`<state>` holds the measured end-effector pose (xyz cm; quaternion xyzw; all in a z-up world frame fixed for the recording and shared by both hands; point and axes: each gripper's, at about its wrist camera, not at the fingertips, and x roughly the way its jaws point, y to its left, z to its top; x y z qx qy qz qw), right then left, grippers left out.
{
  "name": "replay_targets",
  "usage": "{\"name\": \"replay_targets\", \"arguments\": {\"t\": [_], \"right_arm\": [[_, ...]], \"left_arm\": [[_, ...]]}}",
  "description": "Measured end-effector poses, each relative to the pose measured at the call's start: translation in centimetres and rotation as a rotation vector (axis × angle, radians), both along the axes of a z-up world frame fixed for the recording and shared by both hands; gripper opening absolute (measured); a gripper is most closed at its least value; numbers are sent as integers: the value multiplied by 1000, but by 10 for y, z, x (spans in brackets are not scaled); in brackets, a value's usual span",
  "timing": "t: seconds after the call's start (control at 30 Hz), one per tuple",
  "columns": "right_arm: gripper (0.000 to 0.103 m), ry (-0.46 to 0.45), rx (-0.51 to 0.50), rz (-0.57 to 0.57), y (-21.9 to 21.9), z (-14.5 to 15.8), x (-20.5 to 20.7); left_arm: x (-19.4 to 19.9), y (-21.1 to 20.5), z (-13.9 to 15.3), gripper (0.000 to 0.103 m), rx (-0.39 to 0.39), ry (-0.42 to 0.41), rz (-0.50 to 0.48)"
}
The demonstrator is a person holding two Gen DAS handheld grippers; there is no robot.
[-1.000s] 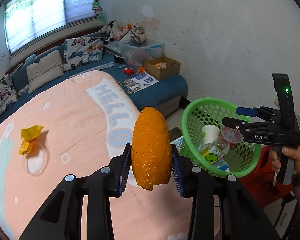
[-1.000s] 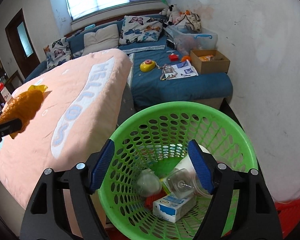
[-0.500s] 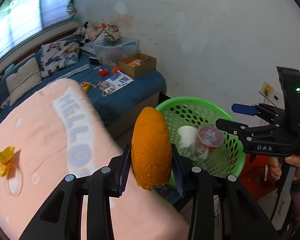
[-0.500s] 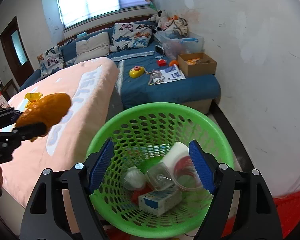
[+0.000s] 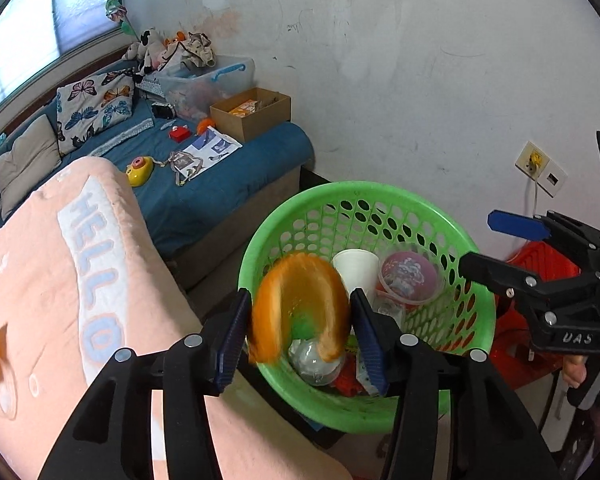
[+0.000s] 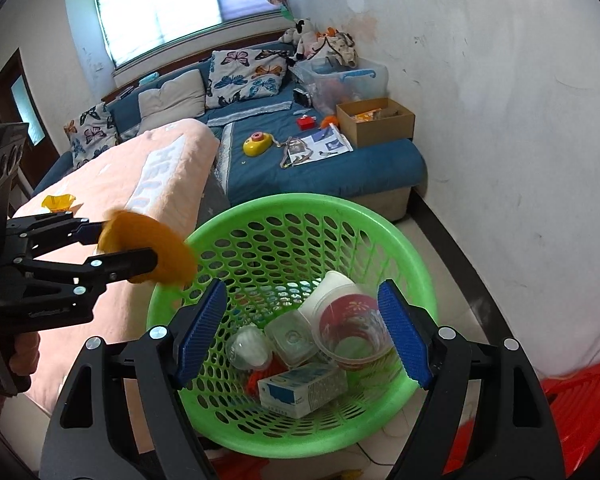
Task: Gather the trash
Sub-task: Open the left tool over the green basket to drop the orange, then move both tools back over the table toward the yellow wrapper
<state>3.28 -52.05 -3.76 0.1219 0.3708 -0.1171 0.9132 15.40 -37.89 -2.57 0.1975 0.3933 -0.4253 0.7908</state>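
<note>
Now, left gripper (image 5: 298, 336): jaws opening, blurred curved orange peel (image 5: 300, 312) slipping between them.
Peel: at the round green perforated plastic basket's (image 6: 380, 224) near rim — might drop outside.
Right gripper (image 6: 300, 336): wide, empty.

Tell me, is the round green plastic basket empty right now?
No, the green plastic basket already holds a clear plastic cup, a blue and white carton and other rubbish.

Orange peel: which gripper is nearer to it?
Left. The orange peel sits between the opening jaws of the left gripper, at the near rim of the green basket. The right gripper is open, empty, over the basket, apart from the peel.
</note>
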Motion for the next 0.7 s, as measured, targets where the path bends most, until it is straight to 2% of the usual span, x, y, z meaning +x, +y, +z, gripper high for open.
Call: {"name": "replay_targets", "arguments": {"t": [0.13, 0.47, 0.7], "right_arm": [[78, 0, 4, -1, -2, -1, -1], [78, -1, 18, 5, -3, -1, 1], [78, -7, 7, 46, 14, 4, 11]], "left_arm": [[0, -4, 1, 59, -8, -4, 3], [-2, 16, 4, 59, -17, -16, 26], [2, 61, 12, 59, -37, -36, 102]]}}
